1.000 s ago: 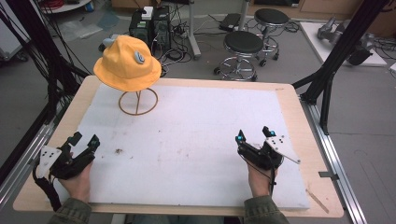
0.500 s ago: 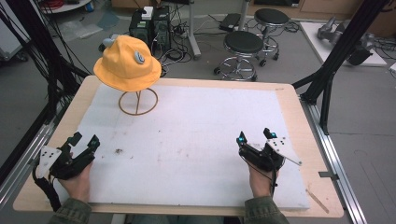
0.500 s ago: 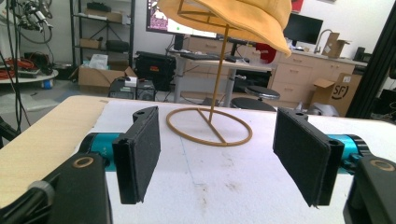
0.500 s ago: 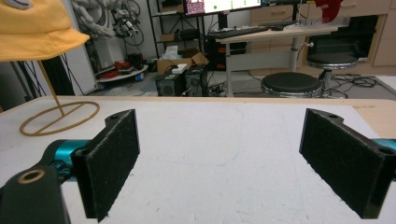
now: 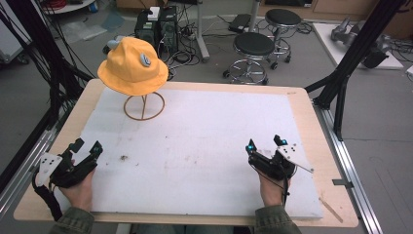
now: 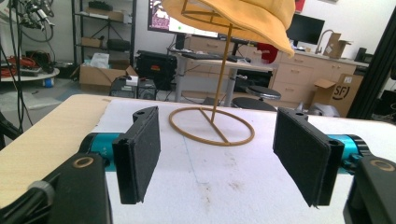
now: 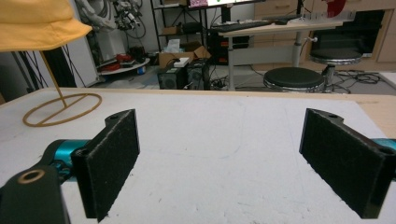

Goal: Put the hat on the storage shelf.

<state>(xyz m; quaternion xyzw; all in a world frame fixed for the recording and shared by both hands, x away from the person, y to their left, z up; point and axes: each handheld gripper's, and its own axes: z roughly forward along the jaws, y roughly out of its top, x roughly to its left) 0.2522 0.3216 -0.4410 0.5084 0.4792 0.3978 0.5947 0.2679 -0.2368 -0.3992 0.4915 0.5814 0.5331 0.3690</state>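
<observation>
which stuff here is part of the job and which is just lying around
Part of the job:
yellow hat sitting on its wire stand
left gripper, open
right gripper, open

Just lying about:
two stools on the floor beyond the table
computer boxes and cables behind the hat
dark specks on the white mat

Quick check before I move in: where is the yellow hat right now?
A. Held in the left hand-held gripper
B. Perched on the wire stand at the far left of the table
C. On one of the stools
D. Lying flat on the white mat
B: the yellow hat sits atop the wire stand, while the left hand-held gripper and right hand-held gripper stay open and empty near the table's front edge.
</observation>
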